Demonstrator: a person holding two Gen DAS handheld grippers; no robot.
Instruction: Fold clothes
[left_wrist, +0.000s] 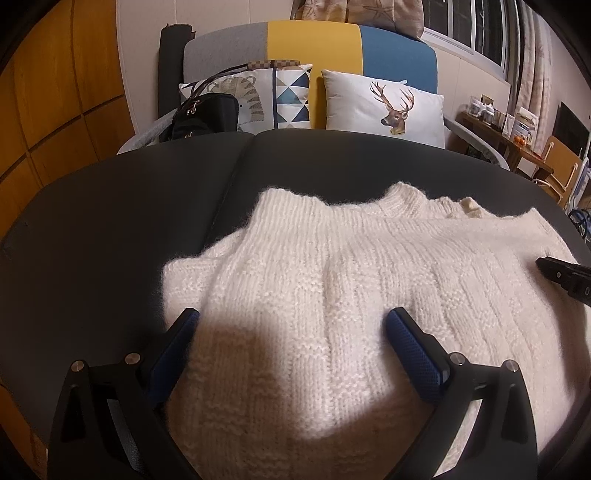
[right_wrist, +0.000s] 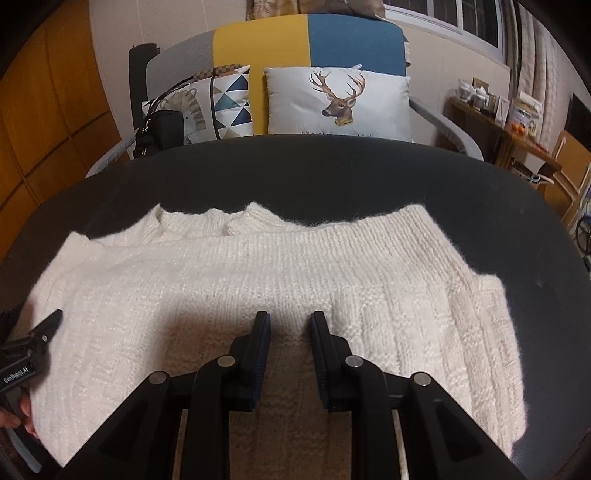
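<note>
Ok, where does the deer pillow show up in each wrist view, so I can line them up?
Left wrist: deer pillow sits upper right of centre, behind the dark table.
Right wrist: deer pillow sits top centre, just beyond the table edge.
Shared landmark: the white sweater spread on the table in both.

beyond my dark table (left_wrist: 110, 221)
i see a deer cushion (right_wrist: 338, 101), triangle cushion (left_wrist: 291, 98), black handbag (left_wrist: 205, 116), colour-block sofa (right_wrist: 306, 37).
</note>
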